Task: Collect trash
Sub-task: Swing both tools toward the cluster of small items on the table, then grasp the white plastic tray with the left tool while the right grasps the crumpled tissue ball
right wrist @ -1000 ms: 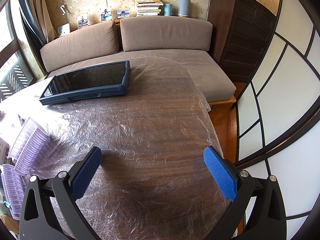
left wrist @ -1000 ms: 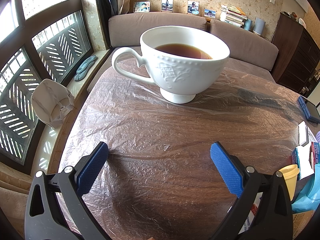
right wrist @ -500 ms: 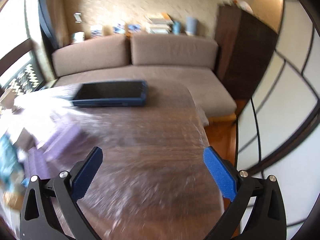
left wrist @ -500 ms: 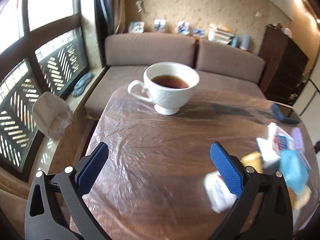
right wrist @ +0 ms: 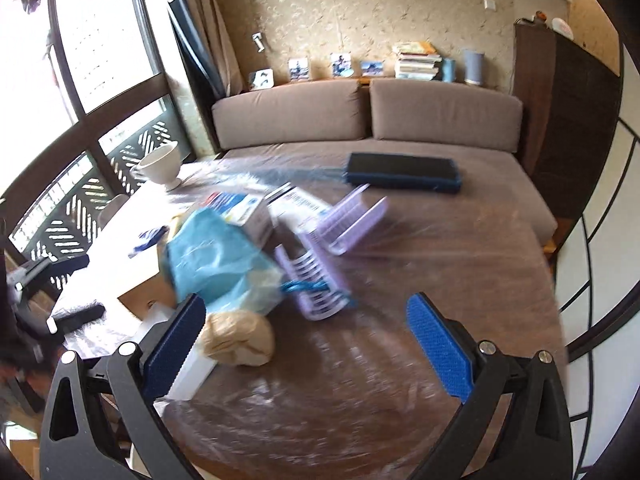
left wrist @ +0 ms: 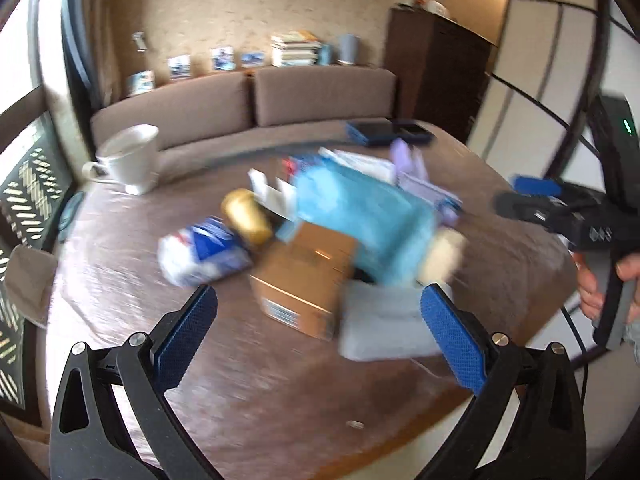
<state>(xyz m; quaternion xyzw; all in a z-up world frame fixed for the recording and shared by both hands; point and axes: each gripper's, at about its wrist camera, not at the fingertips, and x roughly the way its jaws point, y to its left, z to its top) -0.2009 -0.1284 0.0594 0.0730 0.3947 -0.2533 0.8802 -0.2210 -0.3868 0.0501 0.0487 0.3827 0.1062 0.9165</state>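
A pile of trash lies mid-table: a light blue plastic bag, a brown cardboard box, a blue-and-white packet, a yellow cup, purple ribbed trays, a crumpled beige paper ball and a white flat box. My left gripper is open and empty, just in front of the box. My right gripper is open and empty, its left finger beside the paper ball. The right gripper also shows in the left wrist view.
A white teacup stands at the table's far left. A dark blue tablet lies at the far edge. The plastic-covered wooden table ends near a brown sofa. A dark cabinet stands at right.
Both grippers pulled back and swung toward the table's middle, so the trash pile has come into view. The teacup and tablet now look farther away. Both stay open.
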